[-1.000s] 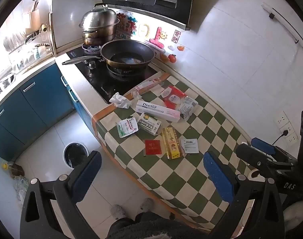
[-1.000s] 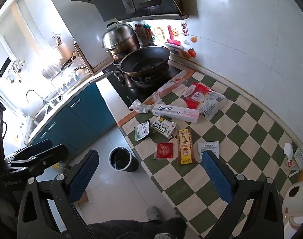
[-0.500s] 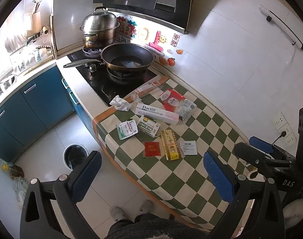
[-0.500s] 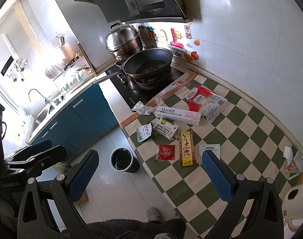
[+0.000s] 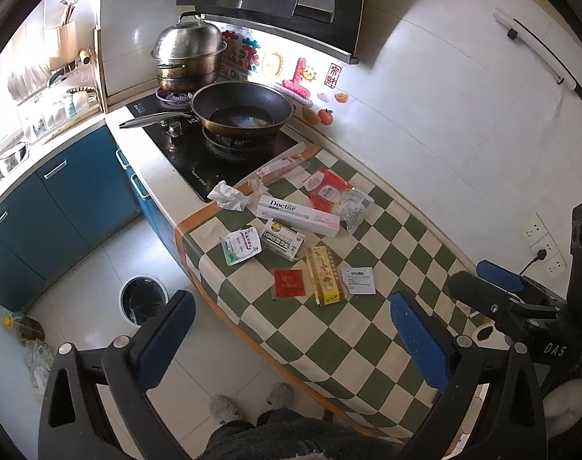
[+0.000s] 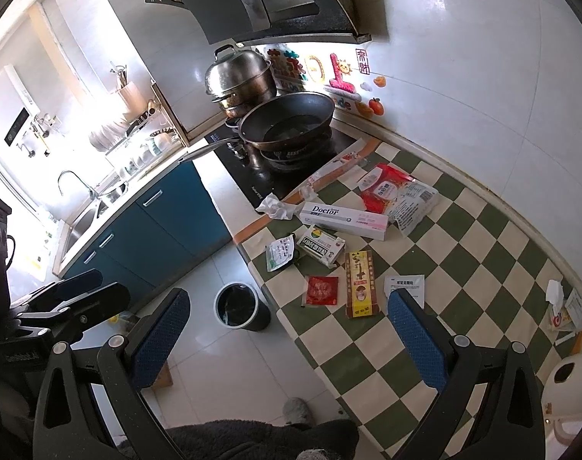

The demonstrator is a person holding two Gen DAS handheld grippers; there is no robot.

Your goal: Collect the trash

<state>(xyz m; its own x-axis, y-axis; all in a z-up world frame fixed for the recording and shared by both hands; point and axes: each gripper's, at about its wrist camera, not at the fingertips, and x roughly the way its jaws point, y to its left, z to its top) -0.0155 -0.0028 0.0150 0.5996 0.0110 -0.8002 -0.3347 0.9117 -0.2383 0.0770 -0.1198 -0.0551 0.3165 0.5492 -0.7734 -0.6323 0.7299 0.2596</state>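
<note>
In the left wrist view we see the left hand-held gripper [image 5: 291, 339] with its two blue fingers [image 5: 164, 339] spread wide, holding nothing and touching nothing, high above the bench [image 5: 371, 329] with the green and cream checkered cloth. At the right edge of this view the right hand-held gripper [image 5: 495, 287] also shows, in the air beside the bench; from here we cannot tell how far it is open. On the cloth we count the trash: one long white Doctor box [image 5: 297, 215], one crumpled tissue [image 5: 228, 195] at the cloth edge near the stove, one white and green sachet [image 5: 240, 245], one small green and white box [image 5: 283, 239] just beside it, one red sachet [image 5: 288, 284], one long yellow packet [image 5: 324, 276], one white sachet [image 5: 358, 280], and one red and white bag [image 5: 327, 190] touching one clear printed bag [image 5: 354, 207]. One round trash bin [image 5: 143, 300] stands on the floor below the bench. One wok [image 5: 241, 110] and one steel steamer pot [image 5: 187, 57] stand on the stove. In the right wrist view the right hand-held gripper [image 6: 289, 339] is wide open too and empty, and its right finger [image 6: 415, 339] covers the lower edge of the white sachet [image 6: 404, 283]. We count the same nine pieces near the stove end, and some more small wrappers [image 6: 568, 306] at the far right of the bench. The trash bin [image 6: 239, 304] is on the floor, close to the bench corner.
</note>
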